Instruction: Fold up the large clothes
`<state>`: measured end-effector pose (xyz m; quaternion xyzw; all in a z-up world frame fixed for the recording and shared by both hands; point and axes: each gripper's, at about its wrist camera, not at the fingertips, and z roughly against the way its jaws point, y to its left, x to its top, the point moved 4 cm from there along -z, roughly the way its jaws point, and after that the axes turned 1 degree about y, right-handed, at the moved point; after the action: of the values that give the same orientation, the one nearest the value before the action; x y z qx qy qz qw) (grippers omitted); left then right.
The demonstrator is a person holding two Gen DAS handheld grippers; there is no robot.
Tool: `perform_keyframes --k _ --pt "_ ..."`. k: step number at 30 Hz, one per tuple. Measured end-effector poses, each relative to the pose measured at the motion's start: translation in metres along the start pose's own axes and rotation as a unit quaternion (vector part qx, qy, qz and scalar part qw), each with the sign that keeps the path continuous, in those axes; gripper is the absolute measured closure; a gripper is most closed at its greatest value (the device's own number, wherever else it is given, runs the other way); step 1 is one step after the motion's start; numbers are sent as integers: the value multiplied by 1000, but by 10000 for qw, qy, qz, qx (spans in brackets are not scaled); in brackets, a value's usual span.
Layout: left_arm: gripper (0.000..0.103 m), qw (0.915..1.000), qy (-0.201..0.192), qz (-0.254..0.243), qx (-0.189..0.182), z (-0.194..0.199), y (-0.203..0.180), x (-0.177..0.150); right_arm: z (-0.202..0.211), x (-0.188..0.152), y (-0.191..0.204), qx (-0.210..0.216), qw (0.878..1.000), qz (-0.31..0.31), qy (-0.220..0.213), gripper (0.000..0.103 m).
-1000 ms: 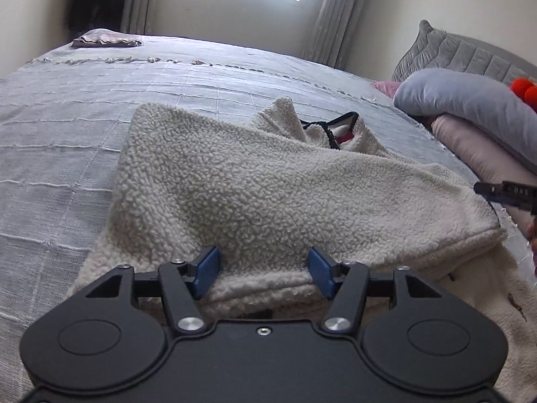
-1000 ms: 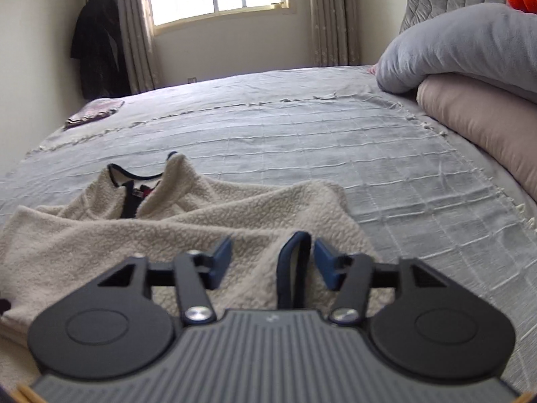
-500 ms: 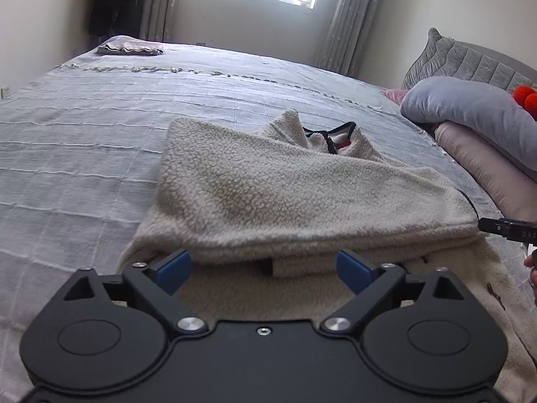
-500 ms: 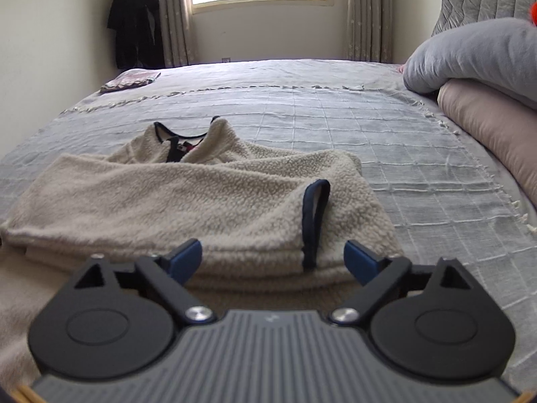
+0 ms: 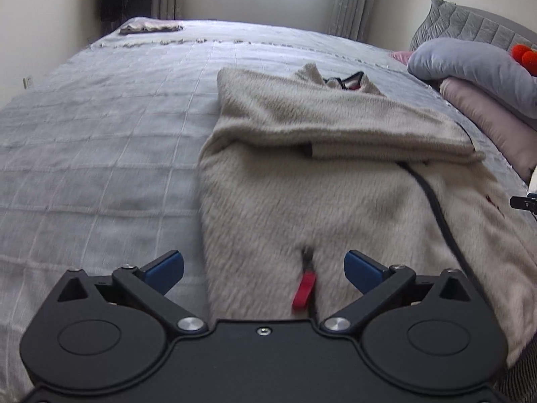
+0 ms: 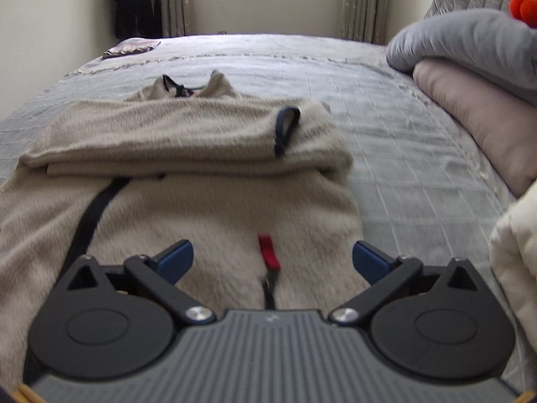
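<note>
A cream fleece jacket (image 5: 335, 194) lies on the bed, its sleeves folded across the chest in a band (image 5: 335, 124); it also shows in the right wrist view (image 6: 208, 208). A black zipper (image 5: 436, 208) runs down its front, and a red pull tab (image 5: 303, 290) lies near the hem. My left gripper (image 5: 263, 268) is open and empty over the jacket's lower left part. My right gripper (image 6: 273, 258) is open and empty over the lower right part, above a red pull tab (image 6: 268, 250). The right gripper's tip (image 5: 523, 201) shows at the left view's right edge.
The grey checked bedspread (image 5: 100, 134) covers the bed. Grey and pink pillows (image 6: 470, 77) are stacked at the right. A small folded cloth (image 6: 131, 47) lies at the far left corner. A cream fabric (image 6: 517, 252) is at the right edge.
Both grippers opened wide, let go of the folded sleeve band, and drew back toward the jacket's hem. The sleeve band now lies across the chest.
</note>
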<state>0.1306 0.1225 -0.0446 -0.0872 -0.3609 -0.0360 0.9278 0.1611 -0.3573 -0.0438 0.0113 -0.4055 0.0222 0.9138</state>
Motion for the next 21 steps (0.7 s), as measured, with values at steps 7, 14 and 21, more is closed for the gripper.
perform_keyframes --k 7,14,21 --pt "0 9975 551 297 -337 3 28 -44 10 -51 -33 -89 9990 -231 367 0" --pt "0 9962 590 279 -582 5 24 -54 15 -81 -58 404 9928 -963 586 0" --pt "3 9889 665 482 -1235 15 17 -67 27 -92 -57 765 9889 -1057 707 0"
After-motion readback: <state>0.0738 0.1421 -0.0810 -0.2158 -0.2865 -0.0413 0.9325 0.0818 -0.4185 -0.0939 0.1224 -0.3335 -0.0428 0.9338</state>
